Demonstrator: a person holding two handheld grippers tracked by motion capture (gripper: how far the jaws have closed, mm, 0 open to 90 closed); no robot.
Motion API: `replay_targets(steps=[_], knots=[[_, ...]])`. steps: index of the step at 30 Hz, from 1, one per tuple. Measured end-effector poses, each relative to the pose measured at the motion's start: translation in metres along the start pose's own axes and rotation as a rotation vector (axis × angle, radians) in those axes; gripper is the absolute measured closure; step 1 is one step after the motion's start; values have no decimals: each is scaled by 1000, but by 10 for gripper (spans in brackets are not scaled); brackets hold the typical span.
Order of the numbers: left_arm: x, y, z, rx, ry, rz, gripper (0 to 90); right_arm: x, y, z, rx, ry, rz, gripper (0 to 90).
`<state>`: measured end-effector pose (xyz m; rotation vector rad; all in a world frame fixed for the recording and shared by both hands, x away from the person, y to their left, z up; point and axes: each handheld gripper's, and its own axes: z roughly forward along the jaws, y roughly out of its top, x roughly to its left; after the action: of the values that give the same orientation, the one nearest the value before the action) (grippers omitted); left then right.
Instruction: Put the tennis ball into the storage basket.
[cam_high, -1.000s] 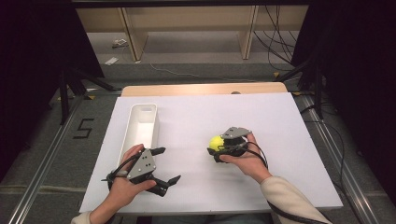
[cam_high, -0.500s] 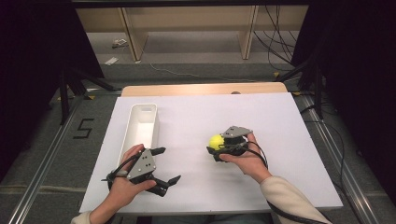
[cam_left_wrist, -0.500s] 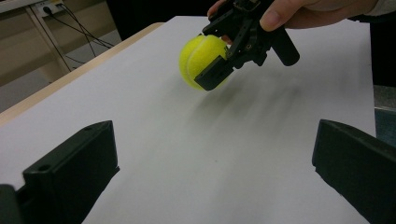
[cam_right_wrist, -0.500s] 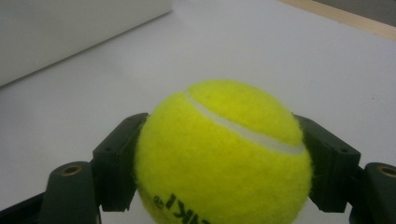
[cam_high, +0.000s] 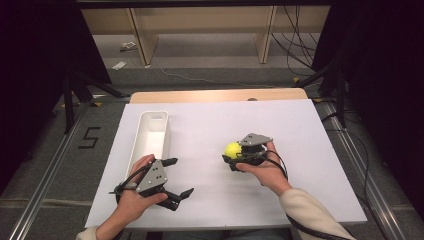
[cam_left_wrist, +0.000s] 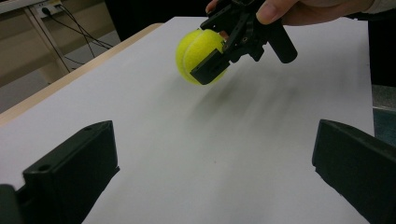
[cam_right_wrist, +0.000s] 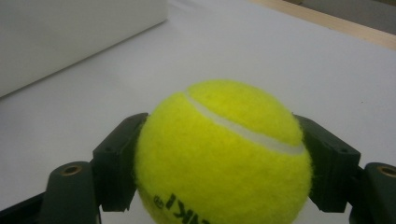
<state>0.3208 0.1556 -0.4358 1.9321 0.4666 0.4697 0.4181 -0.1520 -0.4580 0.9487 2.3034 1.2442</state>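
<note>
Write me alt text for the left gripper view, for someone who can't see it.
A yellow tennis ball is clamped in the right gripper, held by a hand just above a white table. In the foreground, the left gripper has its two black jaws spread wide with nothing between them.

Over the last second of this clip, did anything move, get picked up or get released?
Nothing visibly changed. The right gripper stays shut on the tennis ball, held just over the white table; the left gripper stays open near the front edge, and the white bin sits where it was.
</note>
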Motion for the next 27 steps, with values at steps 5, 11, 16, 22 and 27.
replay_targets(steps=[5, 11, 16, 22, 27], knots=[[0, 0, 0, 0, 2, 0, 0, -1, 1, 0, -5, 0, 6, 257], [0, 0, 3, 3, -6, 2, 0, -1, 1, -3, -17, -4, 15, 258], [2, 0, 2, -1, -2, -3, 0, -1, 5, -5, -31, -3, 24, 258], [2, -1, 1, -1, -2, -3, 0, 0, 8, -6, -43, -2, 25, 258], [2, -1, 1, 0, 0, -1, 0, -1, 10, -6, -48, -4, 22, 258]])
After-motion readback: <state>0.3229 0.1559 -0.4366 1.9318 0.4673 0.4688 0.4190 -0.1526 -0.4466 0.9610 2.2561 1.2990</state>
